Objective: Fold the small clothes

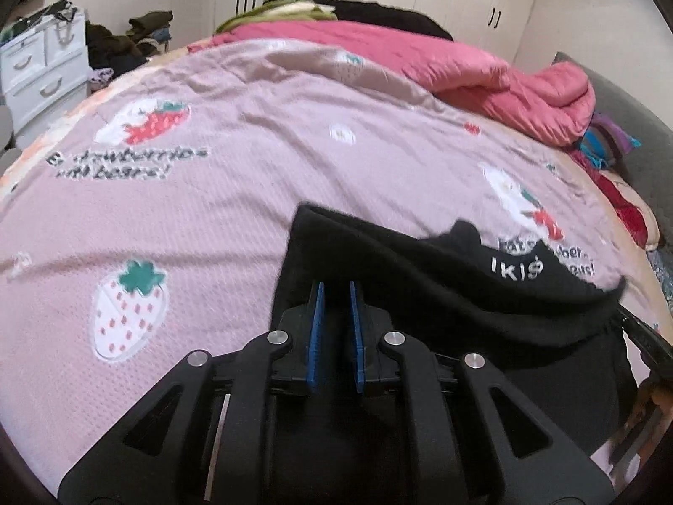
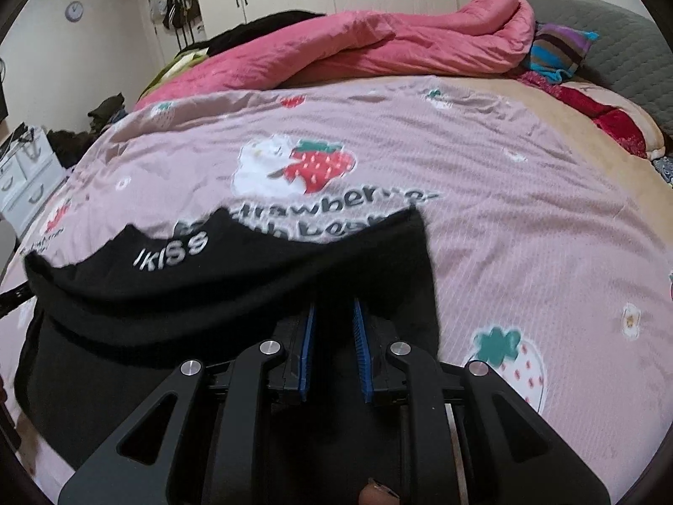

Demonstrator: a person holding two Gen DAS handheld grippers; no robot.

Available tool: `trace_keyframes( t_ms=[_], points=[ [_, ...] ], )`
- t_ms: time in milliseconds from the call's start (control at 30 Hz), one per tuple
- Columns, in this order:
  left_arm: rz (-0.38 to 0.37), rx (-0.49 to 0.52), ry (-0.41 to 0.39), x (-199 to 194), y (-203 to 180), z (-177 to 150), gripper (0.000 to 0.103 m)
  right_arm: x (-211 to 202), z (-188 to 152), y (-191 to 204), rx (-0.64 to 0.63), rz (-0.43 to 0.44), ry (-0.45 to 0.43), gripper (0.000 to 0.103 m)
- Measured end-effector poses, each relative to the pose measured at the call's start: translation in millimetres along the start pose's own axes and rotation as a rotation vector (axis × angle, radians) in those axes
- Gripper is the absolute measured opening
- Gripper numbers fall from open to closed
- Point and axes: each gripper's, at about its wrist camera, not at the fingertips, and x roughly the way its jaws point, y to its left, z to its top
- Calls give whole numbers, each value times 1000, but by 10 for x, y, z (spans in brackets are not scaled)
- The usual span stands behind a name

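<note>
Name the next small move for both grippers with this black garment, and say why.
Probably carry the held edge forward and lower it onto the bedspread. The left gripper and right gripper each pinch a corner of the black garment, whose edge hangs slack between them, lifted off the bedspread, with clear cover ahead.

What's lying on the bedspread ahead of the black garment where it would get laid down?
Nothing visible. The black garment hangs from both hand-held grippers, and the pink strawberry bedspread ahead of it is bare. The rolled pink quilt lies farther back.
</note>
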Motion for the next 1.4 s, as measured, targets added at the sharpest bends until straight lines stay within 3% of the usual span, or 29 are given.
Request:
trace_keyframes(
  t_ms=[200,267,300,333,500,533,567,600,900,1267,1400],
  points=[
    [10,-84,-5,-31,211,52,18,-91,54,-169,37,-35,-17,19],
    [2,-94,38,47,259,31,25,-99,62,-205,30,-40,-11,35],
    [-1,-93,53,79,269,14,27,-84,60,-208,27,-41,-4,50],
    [2,-92,78,136,275,-11,29,-66,55,-224,26,-53,2,52],
    [8,-68,117,269,229,-121,29,85,-15,-289,63,-46,65,50],
    [14,-57,113,267,214,-131,26,96,-26,-299,68,-41,68,36],
    [17,-48,109,263,200,-128,12,101,-32,-309,73,-29,68,23],
    [23,-38,103,253,182,-127,8,87,-30,-315,77,-21,61,6],
    [42,-35,-38,-70,191,38,5,-252,105,-305,78,-16,-123,6],
    [110,21,47,227,159,-155,8,77,-62,-315,63,-117,11,8],
    [110,41,54,195,120,-188,14,85,-94,-355,82,-135,45,28]
  ],
)
